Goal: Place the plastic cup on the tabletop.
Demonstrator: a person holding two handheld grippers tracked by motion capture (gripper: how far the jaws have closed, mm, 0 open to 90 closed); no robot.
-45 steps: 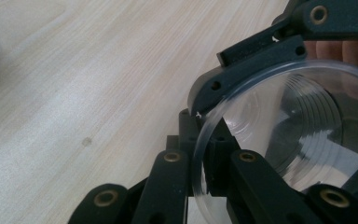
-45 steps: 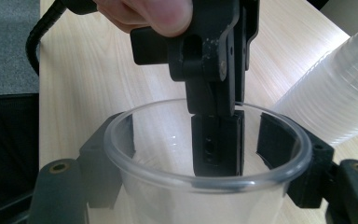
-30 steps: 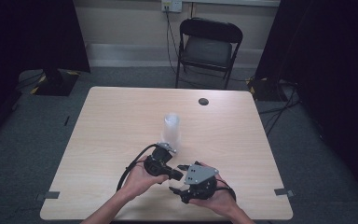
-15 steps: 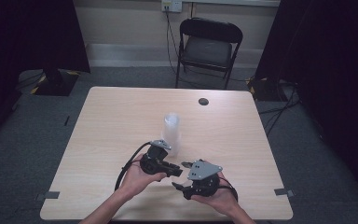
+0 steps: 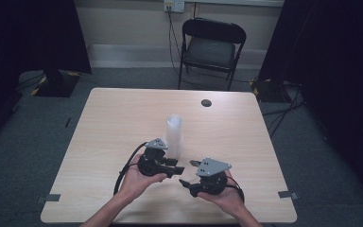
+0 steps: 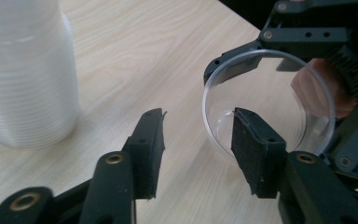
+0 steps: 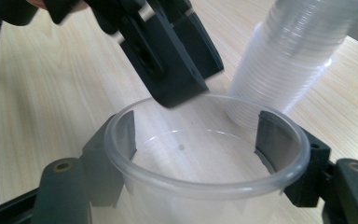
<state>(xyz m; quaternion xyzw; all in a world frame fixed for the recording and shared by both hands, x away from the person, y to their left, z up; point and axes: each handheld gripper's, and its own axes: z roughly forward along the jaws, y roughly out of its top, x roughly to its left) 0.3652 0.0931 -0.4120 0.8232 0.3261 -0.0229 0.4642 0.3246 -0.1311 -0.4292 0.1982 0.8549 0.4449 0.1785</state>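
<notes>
A clear plastic cup sits between the pads of my right gripper, which is shut on its wall just under the rim. My left gripper faces the cup's mouth. Its jaws have just been opening and now stand apart, one in front of the cup's opening, neither pressing on it. A tall stack of clear cups stands upright on the table just beyond both hands. In the high view the left gripper and the right gripper meet tip to tip near the table's front edge.
The pale wooden table carries a small dark round thing near its far edge. A black folding chair stands beyond the table. A black cable loops from the left gripper.
Both hands have kept nearly the same place in front of the stack. The left gripper sits a touch farther left, away from the right one.
</notes>
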